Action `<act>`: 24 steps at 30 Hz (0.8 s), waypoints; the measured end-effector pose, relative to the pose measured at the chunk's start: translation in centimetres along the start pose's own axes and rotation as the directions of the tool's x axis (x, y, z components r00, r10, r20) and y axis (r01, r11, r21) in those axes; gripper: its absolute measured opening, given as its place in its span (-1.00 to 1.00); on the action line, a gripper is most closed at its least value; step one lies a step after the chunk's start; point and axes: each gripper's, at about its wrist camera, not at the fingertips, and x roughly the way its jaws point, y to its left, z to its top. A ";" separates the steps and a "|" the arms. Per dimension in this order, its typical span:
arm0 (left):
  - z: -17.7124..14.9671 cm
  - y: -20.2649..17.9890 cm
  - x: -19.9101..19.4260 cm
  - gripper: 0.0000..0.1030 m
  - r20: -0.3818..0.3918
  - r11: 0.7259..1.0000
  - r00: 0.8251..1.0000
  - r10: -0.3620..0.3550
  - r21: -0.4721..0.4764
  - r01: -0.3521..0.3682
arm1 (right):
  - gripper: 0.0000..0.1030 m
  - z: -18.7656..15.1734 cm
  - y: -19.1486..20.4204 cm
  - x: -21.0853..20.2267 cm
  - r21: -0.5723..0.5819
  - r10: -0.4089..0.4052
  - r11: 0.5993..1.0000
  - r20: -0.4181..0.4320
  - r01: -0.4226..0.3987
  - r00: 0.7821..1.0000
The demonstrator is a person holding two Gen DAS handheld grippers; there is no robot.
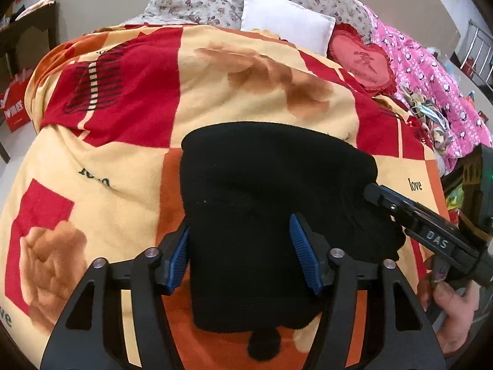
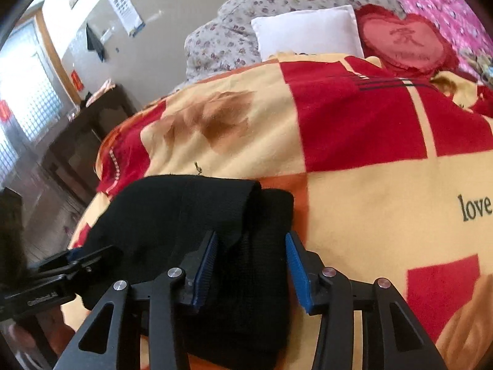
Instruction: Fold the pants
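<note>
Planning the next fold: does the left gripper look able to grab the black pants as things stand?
Probably yes: the left gripper is open with the black pants directly between its blue pads, nothing in between.

Black hand-held gripper, blue ribbed pads, silver screws, bare-skinned hand

Both wrist cameras sit low and close over the bed, looking forward along their own fingers toward its far end. The left view faces the black pants from the near left side; the right view looks from the near right. Both share the pants, the patterned blanket, the white pillow and the heart cushion.
</note>
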 end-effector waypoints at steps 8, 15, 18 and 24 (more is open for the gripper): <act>0.6 0.2 -1.6 0.31 0.017 0.997 0.997 0.078 0.015 -0.079 | -0.12 0.6 2.4 -4.2 -0.065 -0.014 0.998 0.066 0.019 0.998; 1.3 -0.8 -1.7 0.31 0.044 0.991 0.991 0.124 0.042 -0.126 | -0.11 0.5 6.2 -3.3 -0.181 0.002 0.983 0.037 0.004 0.999; 1.5 -1.4 -0.2 0.31 0.021 0.987 0.989 0.144 0.062 -0.145 | -0.11 0.3 6.1 -1.9 -0.195 -0.044 0.980 0.020 0.047 0.999; 1.7 -1.5 1.7 0.52 0.023 0.986 0.988 0.155 0.061 -0.156 | -0.08 0.5 3.3 1.4 -0.121 -0.050 0.992 -0.026 0.046 0.998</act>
